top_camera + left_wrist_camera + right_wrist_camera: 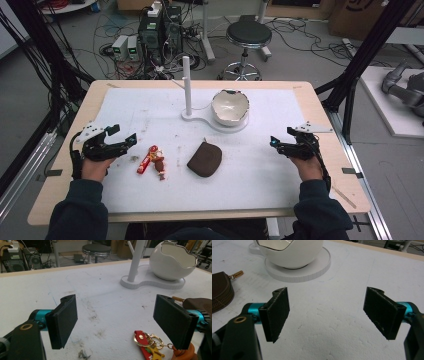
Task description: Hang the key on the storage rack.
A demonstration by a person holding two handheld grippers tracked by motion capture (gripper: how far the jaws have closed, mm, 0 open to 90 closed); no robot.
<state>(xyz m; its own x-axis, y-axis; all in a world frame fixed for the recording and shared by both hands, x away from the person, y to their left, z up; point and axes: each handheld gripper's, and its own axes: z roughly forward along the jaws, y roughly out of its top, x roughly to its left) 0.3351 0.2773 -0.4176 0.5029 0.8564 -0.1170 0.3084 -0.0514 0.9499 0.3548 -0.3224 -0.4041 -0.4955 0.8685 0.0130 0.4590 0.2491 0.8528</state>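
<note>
The left hand-held gripper (pixel 119 136) hovers low over the left side of the worktop (pixel 60 175), its two jaws spread wide with nothing between them. In the left gripper view the bare white mat (pixel 105 302) shows in the gap, and one keyring (pixel 147 343), a red strap with gold rings and small charms, lies just beside the right-hand jaw, near its tip. From above, the keyring (pixel 152 161) sits on the mat just to the right of this gripper, apart from it.

The right hand-held gripper (pixel 279 141) is held over the right side of the worktop, its jaws likewise spread and empty; in the right gripper view only mat (pixel 327 322) lies between them.

Between the two grippers lies one brown zip pouch (pixel 205 159), flat on the mat, near the keyring but not touching it, and well apart from the right gripper. Its zip pull points toward the far side.

Farther out stands one white stand (pixel 197 116) with an upright post (pixel 187 82) and a round base plate. One white bowl (pixel 229 106) with a jagged, eggshell-like rim rests on that plate, beside the post.

Beyond the worktop, one black stool (pixel 248 35) stands on the floor among cables.
</note>
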